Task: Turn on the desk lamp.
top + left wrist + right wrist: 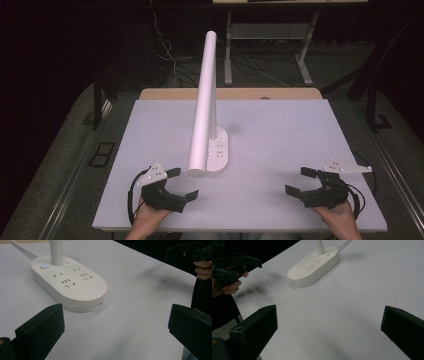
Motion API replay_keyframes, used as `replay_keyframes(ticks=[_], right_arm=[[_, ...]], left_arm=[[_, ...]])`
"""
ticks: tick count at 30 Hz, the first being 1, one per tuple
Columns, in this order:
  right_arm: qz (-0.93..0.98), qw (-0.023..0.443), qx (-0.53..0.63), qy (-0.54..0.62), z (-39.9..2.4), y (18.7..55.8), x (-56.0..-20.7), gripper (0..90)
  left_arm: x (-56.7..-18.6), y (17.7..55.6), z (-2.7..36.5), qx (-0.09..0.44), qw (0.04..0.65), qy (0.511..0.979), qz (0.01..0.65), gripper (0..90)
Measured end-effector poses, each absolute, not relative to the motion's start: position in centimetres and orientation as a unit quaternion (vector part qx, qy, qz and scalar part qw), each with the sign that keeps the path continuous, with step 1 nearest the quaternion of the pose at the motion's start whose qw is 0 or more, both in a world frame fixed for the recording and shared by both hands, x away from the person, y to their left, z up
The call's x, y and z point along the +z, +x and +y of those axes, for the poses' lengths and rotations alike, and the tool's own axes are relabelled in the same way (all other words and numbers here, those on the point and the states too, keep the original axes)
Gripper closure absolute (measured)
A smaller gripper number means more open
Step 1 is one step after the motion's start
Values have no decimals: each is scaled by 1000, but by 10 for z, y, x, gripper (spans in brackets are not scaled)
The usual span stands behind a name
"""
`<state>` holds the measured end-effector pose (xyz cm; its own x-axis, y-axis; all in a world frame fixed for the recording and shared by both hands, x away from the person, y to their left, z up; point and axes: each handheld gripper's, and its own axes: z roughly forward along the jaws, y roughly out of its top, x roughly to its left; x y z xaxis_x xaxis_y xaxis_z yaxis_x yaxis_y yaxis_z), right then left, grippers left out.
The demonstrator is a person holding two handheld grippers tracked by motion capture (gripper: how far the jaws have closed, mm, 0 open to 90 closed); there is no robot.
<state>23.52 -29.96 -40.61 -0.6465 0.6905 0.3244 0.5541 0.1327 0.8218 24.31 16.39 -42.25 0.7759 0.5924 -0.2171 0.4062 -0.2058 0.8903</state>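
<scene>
White tabletop [300, 150] at frame centre, bare apart from a white desk lamp [204, 110] whose oval socket base [218, 150] sits at lower centre (a blue light glows on it in the left gripper view). Your left gripper [182, 184], lower left, and right gripper [299, 181], lower right, both hold their jaws spread wide around nothing. Dark room behind: cables [167, 55] and desk legs [305, 55] on the floor, upper frame.

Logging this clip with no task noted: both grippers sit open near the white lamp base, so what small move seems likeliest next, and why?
Probably the left gripper eases forward toward the lamp base: it sits nearest, jaws open and empty, facing the base.
</scene>
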Motion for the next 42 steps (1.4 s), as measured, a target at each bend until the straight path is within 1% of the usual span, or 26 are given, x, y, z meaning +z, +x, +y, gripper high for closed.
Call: replay_keyframes(ticks=[5,9,20,42], right_arm=[[756,67,504,411,-297,236,-407,5],[756,53,503,415,-298,237,-408,5],[764,54,492,413,-296,240,-409,5],[778,44,477,406,-293,248,-396,5]], left_arm=[[-423,243,163,85,540,772,323,0],[-423,242,164,86,540,772,324,0],[-422,240,166,89,541,770,326,0],[-422,240,170,88,544,766,331,0]])
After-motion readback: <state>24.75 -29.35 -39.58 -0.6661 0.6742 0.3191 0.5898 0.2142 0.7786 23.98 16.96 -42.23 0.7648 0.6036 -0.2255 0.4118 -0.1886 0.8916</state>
